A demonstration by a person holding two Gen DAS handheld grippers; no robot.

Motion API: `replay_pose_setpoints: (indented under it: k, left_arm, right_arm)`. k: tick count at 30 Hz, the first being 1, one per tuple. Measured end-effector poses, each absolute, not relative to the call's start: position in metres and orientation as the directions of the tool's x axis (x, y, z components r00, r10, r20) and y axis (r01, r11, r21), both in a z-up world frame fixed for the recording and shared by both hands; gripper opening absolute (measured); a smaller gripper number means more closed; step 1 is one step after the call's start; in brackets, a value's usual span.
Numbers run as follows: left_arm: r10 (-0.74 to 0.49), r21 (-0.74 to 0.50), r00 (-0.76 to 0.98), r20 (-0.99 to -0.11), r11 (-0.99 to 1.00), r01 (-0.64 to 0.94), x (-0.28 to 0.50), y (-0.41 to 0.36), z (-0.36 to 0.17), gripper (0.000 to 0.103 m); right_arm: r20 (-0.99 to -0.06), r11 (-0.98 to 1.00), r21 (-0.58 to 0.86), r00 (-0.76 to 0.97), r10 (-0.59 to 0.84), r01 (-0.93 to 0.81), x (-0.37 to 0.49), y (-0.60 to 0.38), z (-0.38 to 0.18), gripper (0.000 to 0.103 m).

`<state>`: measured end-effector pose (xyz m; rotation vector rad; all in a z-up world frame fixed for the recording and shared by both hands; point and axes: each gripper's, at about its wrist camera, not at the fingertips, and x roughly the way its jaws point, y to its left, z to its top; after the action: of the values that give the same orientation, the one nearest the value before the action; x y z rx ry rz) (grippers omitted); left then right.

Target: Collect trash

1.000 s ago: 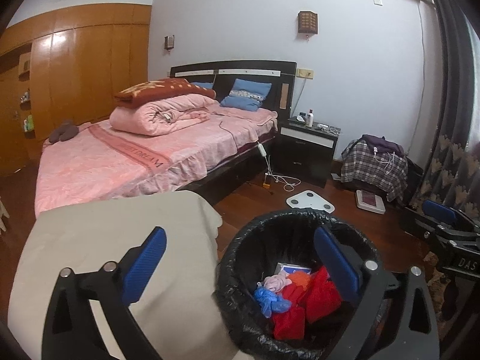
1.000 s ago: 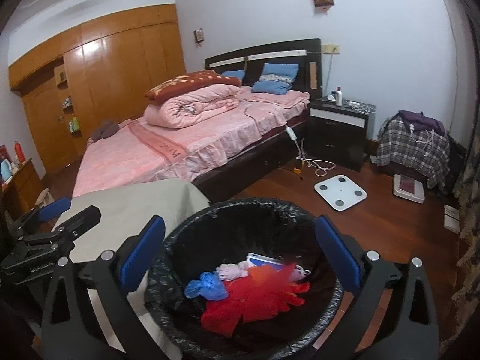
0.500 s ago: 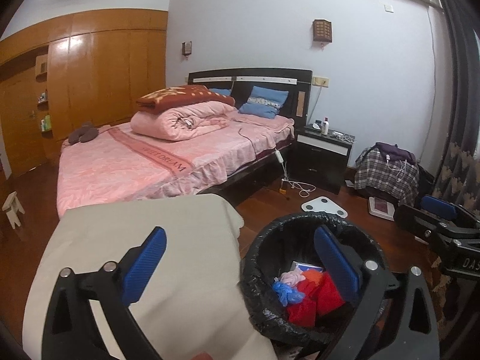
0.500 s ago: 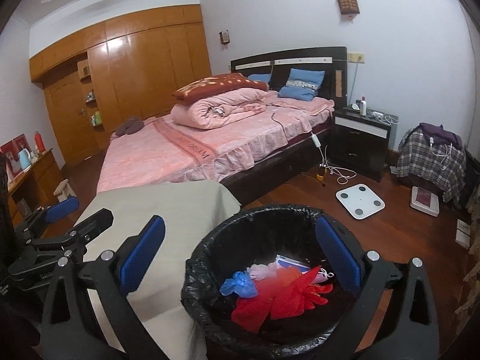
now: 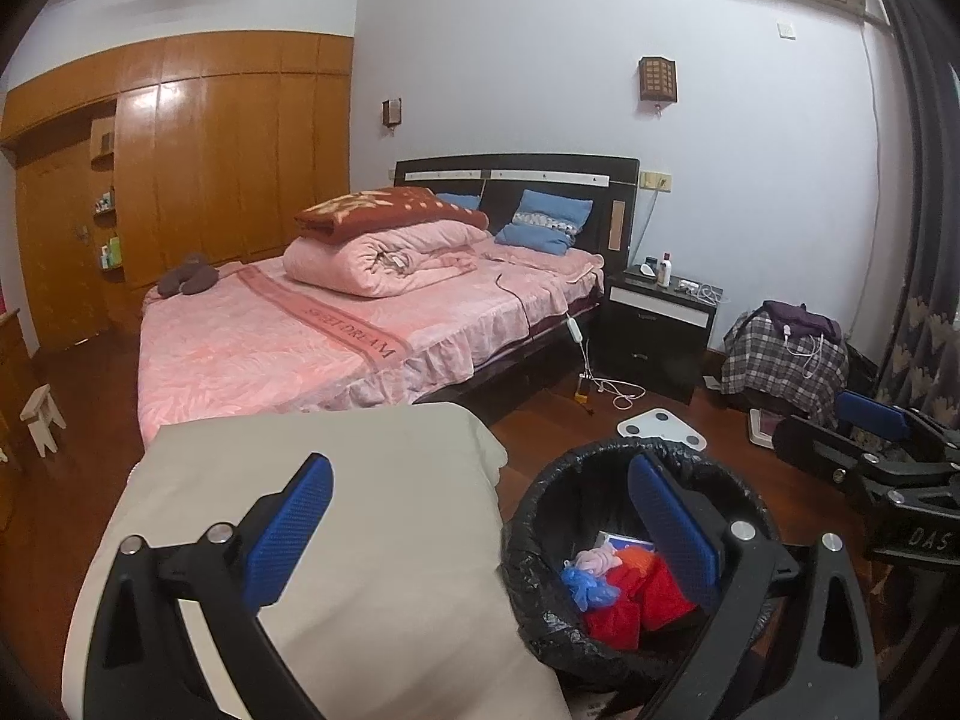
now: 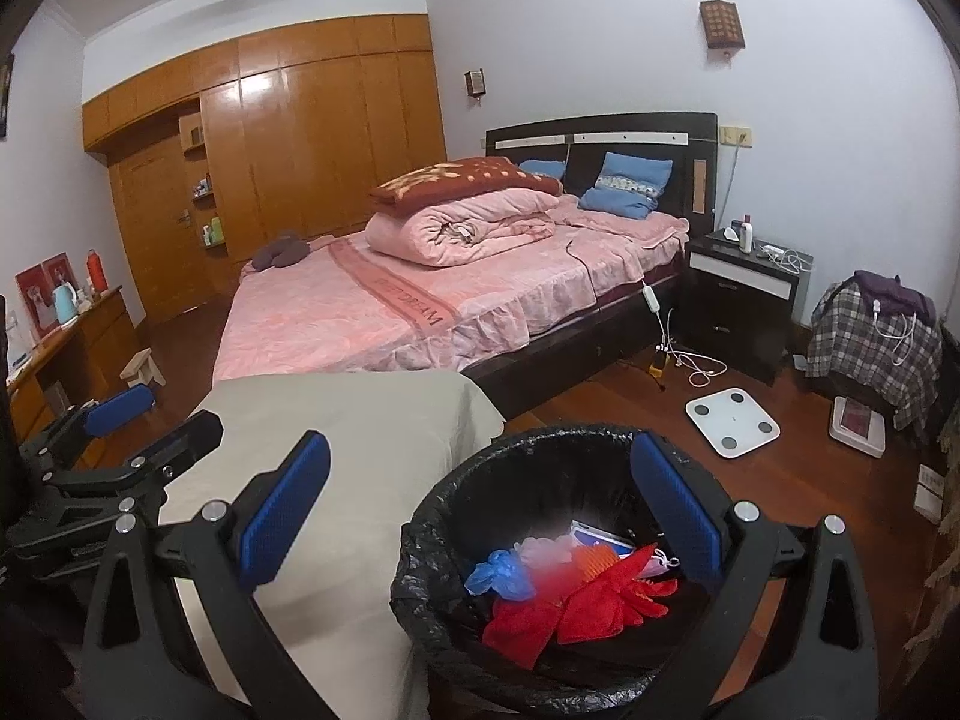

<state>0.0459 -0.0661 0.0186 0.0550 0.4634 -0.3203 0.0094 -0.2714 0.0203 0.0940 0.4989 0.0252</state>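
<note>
At lower left, the left gripper [image 5: 480, 516] is spread wide and empty over a beige-covered surface [image 5: 372, 516]. The right gripper [image 6: 480, 510] is likewise wide and holds nothing. At lower right sits the black-lined trash bin [image 6: 456, 516], holding red cloth [image 6: 576, 606] and a blue bag [image 6: 501, 576].

- both tongs, left tongs [image 5: 480, 531] and right tongs [image 6: 480, 507], stand wide apart with nothing between the pads.
- below the right tongs the black-lined bin [image 6: 447, 516] mouth is unobstructed; red cloth [image 6: 576, 606] lies low inside.
- the beige tabletop [image 6: 360, 438] to their left is bare.
- ahead, the bed [image 6: 420, 306] blocks the way.
</note>
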Motion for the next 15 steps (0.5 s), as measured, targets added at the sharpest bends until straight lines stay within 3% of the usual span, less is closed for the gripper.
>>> replay_pose_setpoints:
  k: [15]
  left_arm:
    - [-0.284,-0.020,0.852,-0.440,0.952,0.306,0.0421,-0.0613,0.0218,0.097]
  right_arm:
    - [-0.475,0.996,0.091,0.879,0.046,-0.003,0.0076,-0.2678,0.0219,0.098]
